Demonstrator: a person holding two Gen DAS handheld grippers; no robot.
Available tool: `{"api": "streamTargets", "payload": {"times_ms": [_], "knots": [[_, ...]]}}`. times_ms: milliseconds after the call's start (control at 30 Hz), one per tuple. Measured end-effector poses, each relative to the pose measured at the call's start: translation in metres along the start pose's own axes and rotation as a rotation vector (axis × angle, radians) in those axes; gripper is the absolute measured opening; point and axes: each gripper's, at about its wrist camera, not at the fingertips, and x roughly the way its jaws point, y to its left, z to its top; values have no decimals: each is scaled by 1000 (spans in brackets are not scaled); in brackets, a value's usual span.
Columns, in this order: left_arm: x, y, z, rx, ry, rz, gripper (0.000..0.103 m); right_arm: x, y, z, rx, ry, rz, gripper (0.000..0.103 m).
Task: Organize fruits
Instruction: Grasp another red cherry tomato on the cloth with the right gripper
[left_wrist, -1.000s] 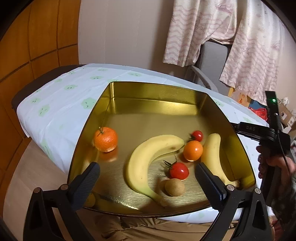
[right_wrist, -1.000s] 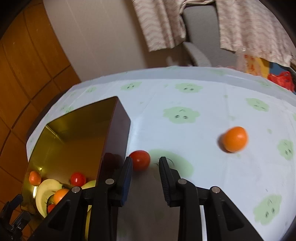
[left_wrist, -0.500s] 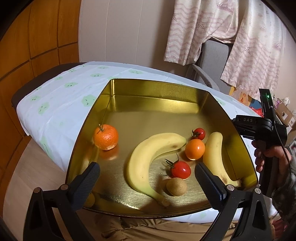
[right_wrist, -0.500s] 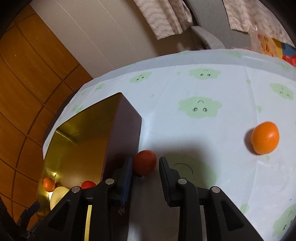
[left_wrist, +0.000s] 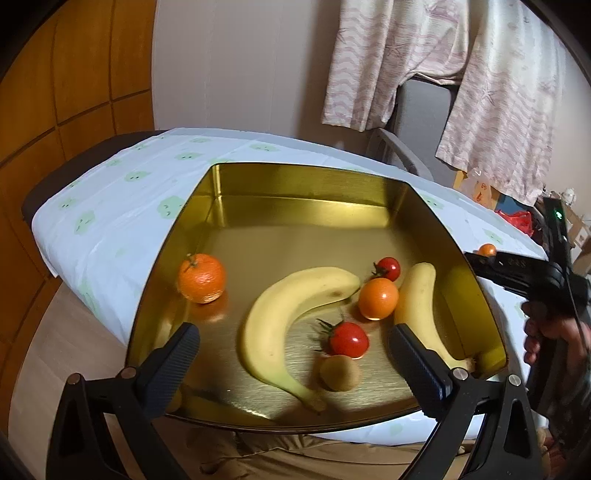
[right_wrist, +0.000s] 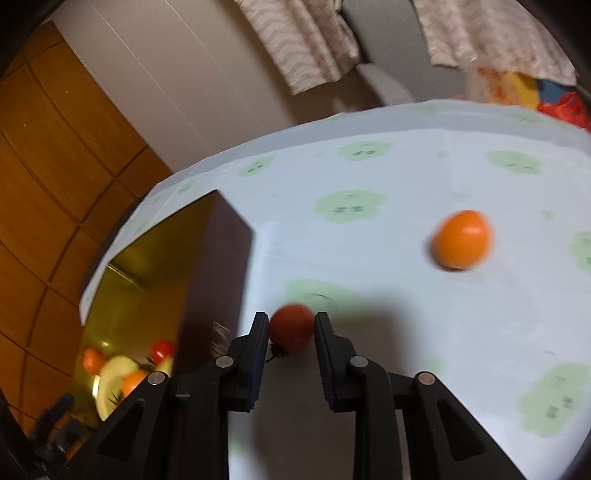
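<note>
A gold tin (left_wrist: 303, 184) sits on the cloud-print tablecloth. In it lie two bananas (left_wrist: 288, 317), a mandarin (left_wrist: 201, 278), a smooth orange fruit (left_wrist: 378, 298), two tomatoes (left_wrist: 349, 339) and a kiwi (left_wrist: 340, 372). My left gripper (left_wrist: 291, 354) hangs open over the tin's near edge, holding nothing. My right gripper (right_wrist: 291, 332) is shut on a red tomato (right_wrist: 291, 326) just right of the tin's dark outer wall (right_wrist: 218, 266). An orange fruit (right_wrist: 463, 239) lies on the cloth to the far right. In the left wrist view the right gripper's body (left_wrist: 524, 269) shows with a hand on it.
Wooden panelling (left_wrist: 74, 74) stands to the left. A grey chair (left_wrist: 417, 118) draped with pale clothes (left_wrist: 498, 74) is behind the table. Bare tablecloth (right_wrist: 480, 332) spreads right of the tin. The table's near edge runs just below the tin.
The right fingers have closed from around the tomato onto it, and the right wrist view has tilted and blurred. The left gripper has stayed open over the tin, shifting only slightly.
</note>
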Motion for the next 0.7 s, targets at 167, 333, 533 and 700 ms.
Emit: {"api": "streamTargets", "payload": {"times_ms": [167,333,533,700], "knots": [[-2,-25,6,50,-10,-36,103,-40,-27,-14,-20,-54,-88,23],[-2,-54,12,97,-21,-72,103,-60,-74,-22,84,-65,-149,24],[-2,-77,19,141,-19,-80,103,-62,-64,-11,68,-108,-65,37],[-4,-81,25,140,-18,-69,103,-23,-44,2,-21,-61,-194,38]]}}
